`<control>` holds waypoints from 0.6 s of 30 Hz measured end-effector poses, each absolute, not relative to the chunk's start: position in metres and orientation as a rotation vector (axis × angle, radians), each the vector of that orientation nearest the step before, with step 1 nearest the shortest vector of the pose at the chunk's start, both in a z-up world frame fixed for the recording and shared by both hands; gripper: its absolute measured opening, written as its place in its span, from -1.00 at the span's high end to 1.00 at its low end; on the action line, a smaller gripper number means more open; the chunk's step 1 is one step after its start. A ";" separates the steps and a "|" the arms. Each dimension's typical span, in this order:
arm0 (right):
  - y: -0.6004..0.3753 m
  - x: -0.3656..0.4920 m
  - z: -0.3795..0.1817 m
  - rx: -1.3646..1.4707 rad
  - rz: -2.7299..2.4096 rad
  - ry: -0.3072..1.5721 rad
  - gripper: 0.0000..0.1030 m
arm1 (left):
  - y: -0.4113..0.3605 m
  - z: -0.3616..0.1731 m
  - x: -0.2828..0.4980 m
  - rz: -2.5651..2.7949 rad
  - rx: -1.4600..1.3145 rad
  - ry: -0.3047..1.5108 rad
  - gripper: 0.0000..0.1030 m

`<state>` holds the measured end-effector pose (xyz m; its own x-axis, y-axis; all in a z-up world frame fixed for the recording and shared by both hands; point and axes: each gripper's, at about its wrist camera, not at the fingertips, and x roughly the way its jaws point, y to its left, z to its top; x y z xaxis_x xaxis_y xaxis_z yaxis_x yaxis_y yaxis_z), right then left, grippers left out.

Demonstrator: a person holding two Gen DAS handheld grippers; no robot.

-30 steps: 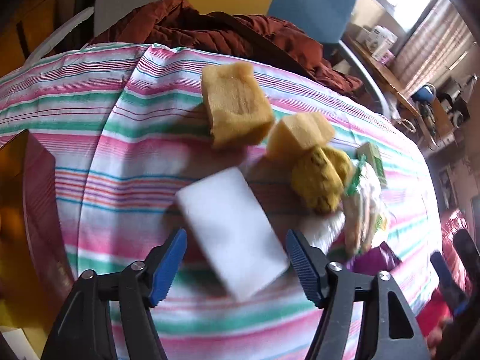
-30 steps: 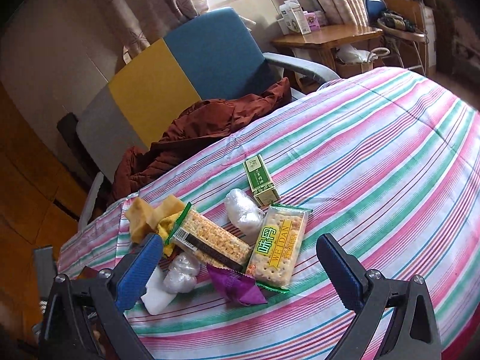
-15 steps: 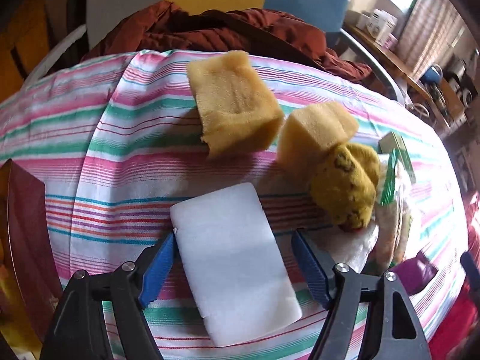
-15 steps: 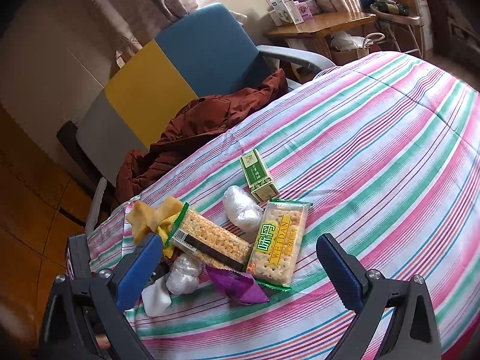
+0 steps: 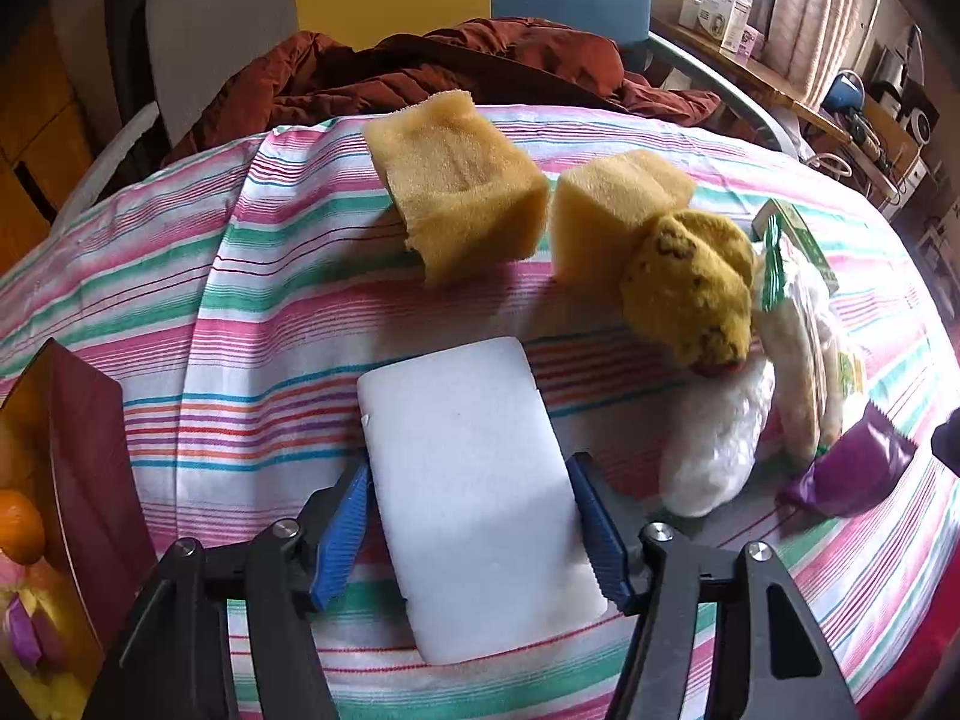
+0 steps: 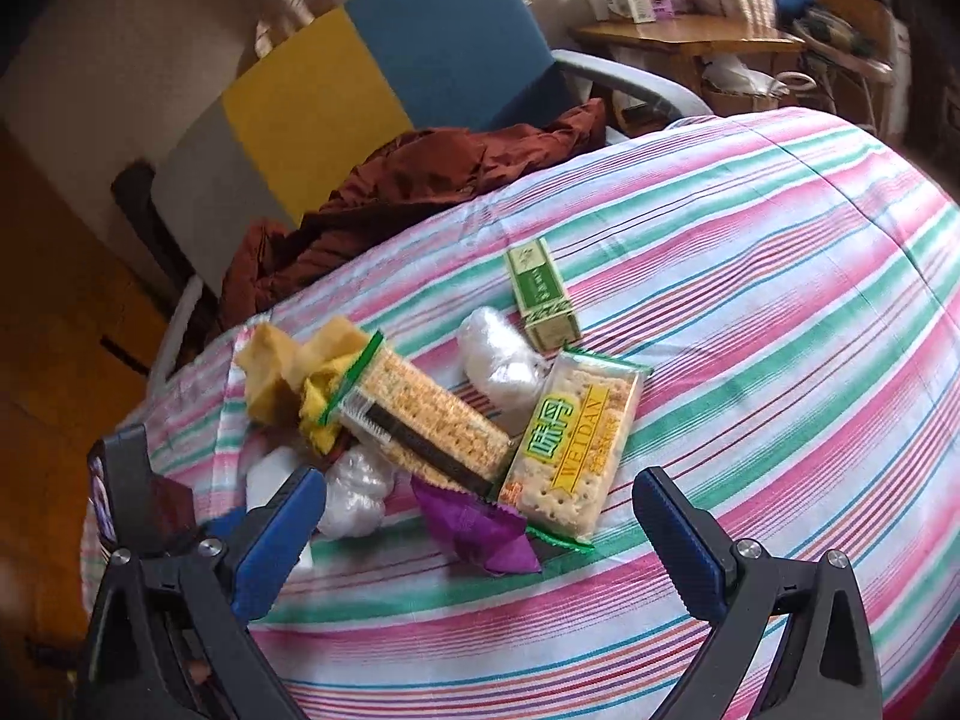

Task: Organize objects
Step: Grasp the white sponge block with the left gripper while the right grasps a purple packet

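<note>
**White block flanked by closing left jaws; right jaws spread over snacks**

Striped cloth (image 5: 252,312) covers the surface. At the far left edge of the left wrist view a dark red box (image 5: 90,450) is seen. The left gripper (image 5: 474,534) is set around a white foam block (image 5: 474,492), which lies flat on the cloth; its blue pads are at the block's long sides and the jaws are closing, the right pad touching the edge and the left one at or just beside it. Beyond the block two tan sponges (image 5: 468,186) are placed side by side, then a mustard cloth bundle (image 5: 690,294), a white wrapped lump (image 5: 714,450) and a purple wrapper (image 5: 852,468).

In the right wrist view the right gripper (image 6: 480,534) is held spread wide with nothing between its pads. Ahead of it a rice-crisp bar (image 6: 426,420) is laid across the bundle, a cracker packet (image 6: 570,444) beside it, a green box (image 6: 540,294) farther back. A rust-coloured garment (image 6: 420,180) is draped over the chair (image 6: 420,60) behind.
</note>
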<state>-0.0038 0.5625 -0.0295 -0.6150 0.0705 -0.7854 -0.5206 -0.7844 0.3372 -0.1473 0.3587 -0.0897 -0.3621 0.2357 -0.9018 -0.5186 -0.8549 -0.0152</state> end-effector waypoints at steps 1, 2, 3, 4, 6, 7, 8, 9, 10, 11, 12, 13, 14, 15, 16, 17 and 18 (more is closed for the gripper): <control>0.560 -0.006 -0.032 -1.165 2.419 0.771 -0.99 | 0.357 -0.090 -0.146 2.240 -1.411 0.378 -0.24; 0.559 -0.007 -0.034 -1.189 2.409 0.749 -0.99 | 0.357 -0.090 -0.145 2.241 -1.409 0.378 -0.23; 0.559 -0.008 -0.037 -1.207 2.400 0.739 -0.97 | 0.356 -0.090 -0.144 2.241 -1.407 0.378 -0.23; 0.559 -0.009 -0.040 -1.223 2.393 0.734 -0.94 | 0.355 -0.090 -0.142 2.242 -1.404 0.378 -0.22; 0.558 -0.011 -0.043 -1.256 2.382 0.716 -0.87 | 0.352 -0.090 -0.139 2.243 -1.398 0.381 -0.22; 0.557 -0.012 -0.045 -1.266 2.382 0.706 -0.81 | 0.351 -0.090 -0.138 2.243 -1.394 0.383 -0.22; 0.556 -0.013 -0.046 -1.277 2.380 0.697 -0.79 | 0.350 -0.090 -0.136 2.244 -1.391 0.384 -0.22; 0.555 -0.015 -0.048 -1.294 2.377 0.686 -0.75 | 0.348 -0.089 -0.134 2.244 -1.387 0.383 -0.22; 0.554 -0.017 -0.051 -1.317 2.372 0.676 -0.71 | 0.353 -0.091 -0.136 2.244 -1.385 0.382 -0.22; 0.553 -0.018 -0.054 -1.341 2.367 0.667 -0.68 | 0.352 -0.091 -0.134 2.244 -1.380 0.380 -0.22; 0.551 -0.020 -0.057 -1.366 2.362 0.655 -0.57 | 0.350 -0.091 -0.132 2.244 -1.378 0.377 -0.21; 0.550 -0.022 -0.060 -1.388 2.360 0.642 -0.37 | 0.350 -0.091 -0.130 2.244 -1.374 0.377 -0.21; 0.547 -0.025 -0.063 -1.414 2.358 0.624 -0.21 | 0.349 -0.091 -0.129 2.243 -1.372 0.377 -0.20; 0.545 -0.027 -0.066 -1.436 2.354 0.600 0.06 | 0.348 -0.091 -0.127 2.243 -1.371 0.375 -0.18; 0.544 -0.028 -0.067 -1.450 2.350 0.576 0.25 | 0.345 -0.091 -0.125 2.245 -1.368 0.367 -0.17; 0.543 -0.028 -0.067 -1.448 2.351 0.563 0.25 | 0.343 -0.090 -0.122 2.246 -1.364 0.361 -0.16; 0.543 -0.028 -0.066 -1.442 2.356 0.558 0.25 | 0.341 -0.090 -0.120 2.248 -1.357 0.361 -0.15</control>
<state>-0.0278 0.5435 -0.0660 -0.4379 0.0688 -0.8964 -0.4634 -0.8717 0.1594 -0.1196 0.3405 -0.0898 -0.3885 0.2690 -0.8813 -0.5317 -0.8466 -0.0240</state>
